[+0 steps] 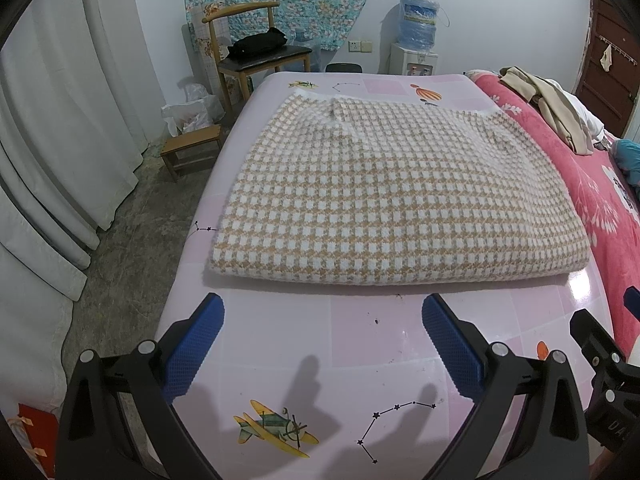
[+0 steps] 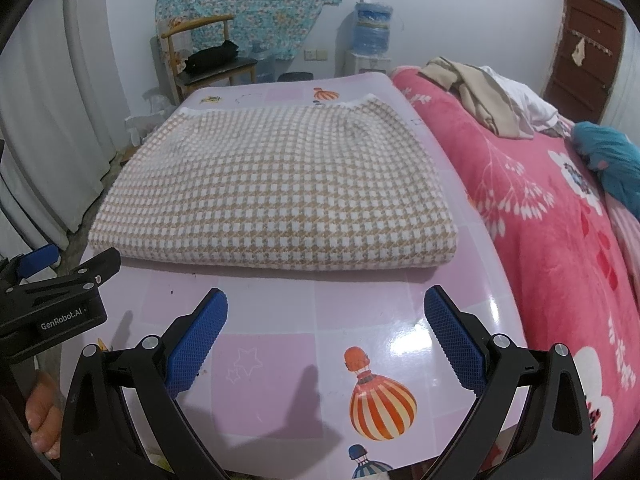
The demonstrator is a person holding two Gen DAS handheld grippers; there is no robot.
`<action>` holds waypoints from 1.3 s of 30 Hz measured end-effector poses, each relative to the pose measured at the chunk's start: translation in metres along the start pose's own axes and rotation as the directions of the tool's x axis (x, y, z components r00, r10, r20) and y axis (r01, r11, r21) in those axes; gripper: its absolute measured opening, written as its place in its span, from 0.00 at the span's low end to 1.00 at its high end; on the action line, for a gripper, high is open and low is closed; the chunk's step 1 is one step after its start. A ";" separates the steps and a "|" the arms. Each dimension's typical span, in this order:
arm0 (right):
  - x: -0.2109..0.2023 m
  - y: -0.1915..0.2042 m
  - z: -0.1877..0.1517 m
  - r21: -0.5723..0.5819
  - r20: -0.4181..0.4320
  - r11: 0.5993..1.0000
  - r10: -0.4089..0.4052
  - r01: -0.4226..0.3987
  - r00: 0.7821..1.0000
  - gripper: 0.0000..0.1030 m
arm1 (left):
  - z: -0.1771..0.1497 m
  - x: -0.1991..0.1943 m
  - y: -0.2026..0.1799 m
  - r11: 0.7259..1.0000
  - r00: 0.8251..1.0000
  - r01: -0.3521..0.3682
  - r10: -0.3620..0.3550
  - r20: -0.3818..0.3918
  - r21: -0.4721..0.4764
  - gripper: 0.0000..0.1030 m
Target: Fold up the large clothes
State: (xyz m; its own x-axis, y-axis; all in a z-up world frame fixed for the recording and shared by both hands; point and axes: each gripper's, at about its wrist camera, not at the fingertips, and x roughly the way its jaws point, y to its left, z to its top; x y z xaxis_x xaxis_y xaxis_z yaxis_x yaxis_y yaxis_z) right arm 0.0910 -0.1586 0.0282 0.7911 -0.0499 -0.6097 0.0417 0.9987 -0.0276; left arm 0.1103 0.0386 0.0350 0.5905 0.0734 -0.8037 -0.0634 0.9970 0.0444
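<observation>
A folded checked sweater [image 1: 394,196] lies flat on the pink table [image 1: 360,340], filling the middle and reaching toward the far edge, with its thick folded edge facing the near edge. The left gripper [image 1: 322,344] hovers over the bare near strip, jaws wide apart and holding nothing. The right gripper [image 2: 326,340] hovers beside it, likewise spread and empty. A red blanket [image 2: 560,240] borders the table's right edge.
</observation>
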 end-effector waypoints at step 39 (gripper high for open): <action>0.003 -0.002 0.000 -0.010 -0.003 1.000 0.007 -0.007 1.000 0.92 | -0.001 0.004 -0.001 1.000 1.000 -0.002 0.002 -0.004 0.000 0.95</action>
State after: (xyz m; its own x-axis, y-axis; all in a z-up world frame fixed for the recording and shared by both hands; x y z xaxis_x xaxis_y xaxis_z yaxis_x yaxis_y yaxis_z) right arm 0.0931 -0.1606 0.0268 0.7898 -0.0427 -0.6119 0.0301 0.9991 -0.0309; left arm 0.1122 0.0379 0.0315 0.5867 0.0756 -0.8062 -0.0646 0.9968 0.0465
